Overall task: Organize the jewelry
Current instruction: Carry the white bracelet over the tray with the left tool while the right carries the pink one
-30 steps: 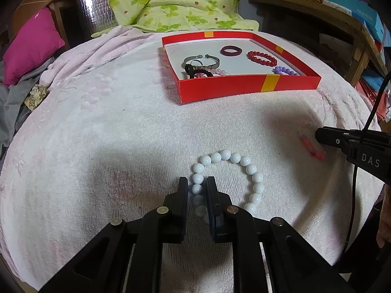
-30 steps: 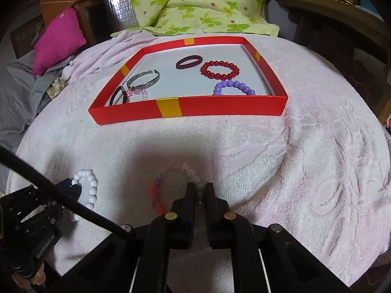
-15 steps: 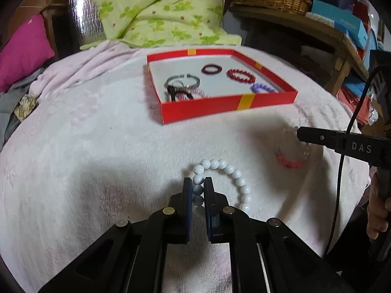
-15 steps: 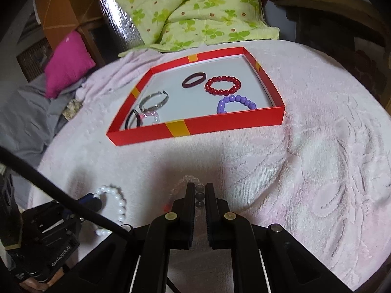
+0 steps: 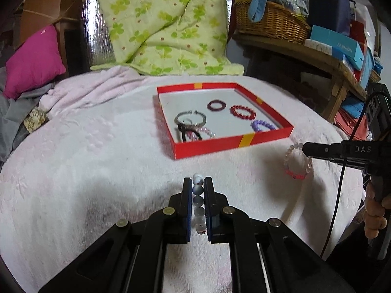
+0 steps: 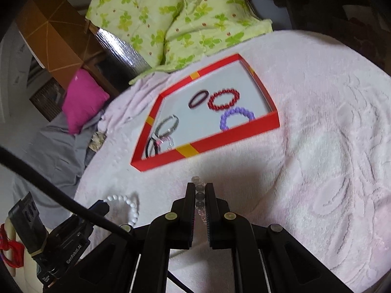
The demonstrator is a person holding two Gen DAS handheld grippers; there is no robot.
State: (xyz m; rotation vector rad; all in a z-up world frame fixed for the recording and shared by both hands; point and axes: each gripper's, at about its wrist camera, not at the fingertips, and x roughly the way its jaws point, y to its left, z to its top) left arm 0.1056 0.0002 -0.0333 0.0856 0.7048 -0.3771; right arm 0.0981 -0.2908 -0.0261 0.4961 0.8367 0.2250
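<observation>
Item: white bead bracelet (image 5: 198,204), pinched between the fingers of the left hand-held gripper (image 5: 198,190), jaws nearly pressed together on the strand, beads running back between them; it appears lifted off the pale pink towel (image 5: 97,183), short of the tray. Item: clear and pink bead bracelet with a red section (image 5: 297,162), held in the right hand-held gripper (image 6: 199,191), jaws likewise closed down to the width of the beads; seen from the left wrist view it hangs from the tips clear of the cloth. Receptacle: red tray (image 5: 234,142), just ahead of both tools. Contents already lodged: silver bangle (image 5: 190,118), dark maroon ring (image 5: 216,105), red bead bracelet (image 5: 243,112), purple bead bracelet (image 5: 262,125), black band (image 5: 189,133) overlapping a pale pink bracelet (image 5: 204,131). Status, by estimate: six pieces filed, two in transit, none seen loose on the towel; only the carry and release into the tray remain. Surroundings: green floral quilt (image 5: 161,24), magenta cushion (image 5: 34,61), wicker basket (image 5: 268,22).
</observation>
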